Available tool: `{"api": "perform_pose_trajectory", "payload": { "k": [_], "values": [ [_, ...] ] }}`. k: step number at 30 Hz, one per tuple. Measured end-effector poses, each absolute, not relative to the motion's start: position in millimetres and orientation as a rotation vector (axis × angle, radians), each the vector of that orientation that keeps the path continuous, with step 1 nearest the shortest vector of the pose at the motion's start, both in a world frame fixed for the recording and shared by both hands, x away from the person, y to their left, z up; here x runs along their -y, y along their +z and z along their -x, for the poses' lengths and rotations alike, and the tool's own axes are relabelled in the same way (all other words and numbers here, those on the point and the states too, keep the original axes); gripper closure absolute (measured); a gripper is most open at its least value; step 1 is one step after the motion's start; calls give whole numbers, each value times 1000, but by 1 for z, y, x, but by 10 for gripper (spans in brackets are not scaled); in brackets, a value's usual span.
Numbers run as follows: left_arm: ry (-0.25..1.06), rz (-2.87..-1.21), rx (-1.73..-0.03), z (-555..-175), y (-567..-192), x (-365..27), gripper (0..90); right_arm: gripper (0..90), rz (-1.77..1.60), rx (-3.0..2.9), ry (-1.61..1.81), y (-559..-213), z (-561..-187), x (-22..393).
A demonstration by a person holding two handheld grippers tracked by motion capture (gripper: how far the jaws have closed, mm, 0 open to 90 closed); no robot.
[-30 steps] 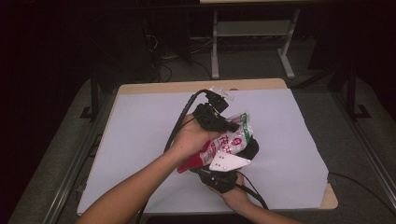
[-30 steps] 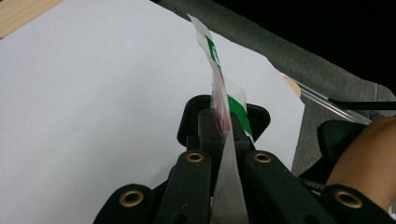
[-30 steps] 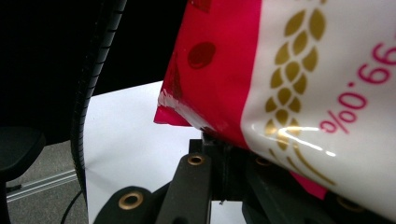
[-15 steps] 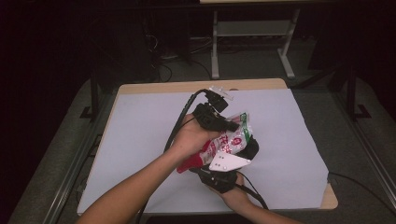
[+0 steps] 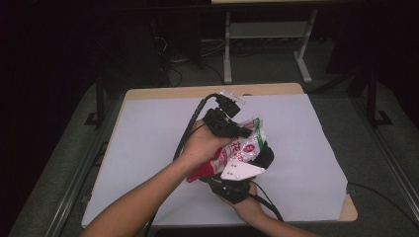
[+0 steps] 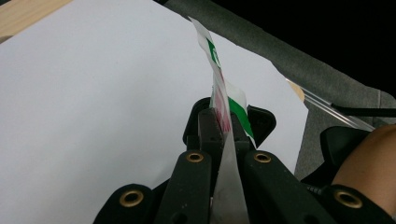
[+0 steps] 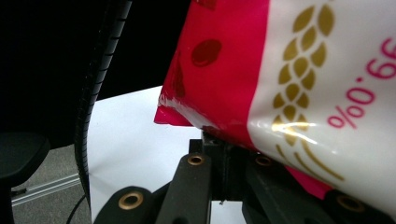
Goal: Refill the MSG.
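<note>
Over the middle of the bench (image 5: pixel 148 148), covered in a smooth white sheet with bare wood showing at the far edge, a person holds a plastic packet (image 5: pixel 242 148) up between two tools. Largest first: bench flat and matte; then the packet, glossy crinkled film, red and white with green at the top edge, gold wheat-ear print and pink lettering in the right gripper view. Left tool (image 6: pixel 223 128) is clamped tight on the packet's thin flat top seam, which stands edge-on between its black jaws. Right tool (image 5: pixel 232 182) sits under the packet at the near side; its jaws look closed against the red lower corner (image 7: pixel 187 112), though the film hides the tips, so the grip cannot be confirmed. Judgement: the step looks like pulling or tearing the packet open. To do it well, keep both grips close to the seam, pull apart steadily, not jerk; slick film may slip. Black cable (image 5: pixel 190 123) loops off the left tool.
</note>
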State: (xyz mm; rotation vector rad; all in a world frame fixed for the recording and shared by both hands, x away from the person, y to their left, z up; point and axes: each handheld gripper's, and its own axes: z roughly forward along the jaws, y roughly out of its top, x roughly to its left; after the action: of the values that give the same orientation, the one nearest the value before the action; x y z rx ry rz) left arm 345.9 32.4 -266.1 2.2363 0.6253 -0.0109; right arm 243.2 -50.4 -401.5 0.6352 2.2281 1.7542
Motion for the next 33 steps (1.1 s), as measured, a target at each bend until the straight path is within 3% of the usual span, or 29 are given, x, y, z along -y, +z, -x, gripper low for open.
{"api": "perform_pose_trajectory", "payload": {
  "k": [33],
  "values": [
    [-8, -2228, -617, -346, -265, -28, 900, 900, -635, -2209, 1769, -400, -243, 53]
  ]
}}
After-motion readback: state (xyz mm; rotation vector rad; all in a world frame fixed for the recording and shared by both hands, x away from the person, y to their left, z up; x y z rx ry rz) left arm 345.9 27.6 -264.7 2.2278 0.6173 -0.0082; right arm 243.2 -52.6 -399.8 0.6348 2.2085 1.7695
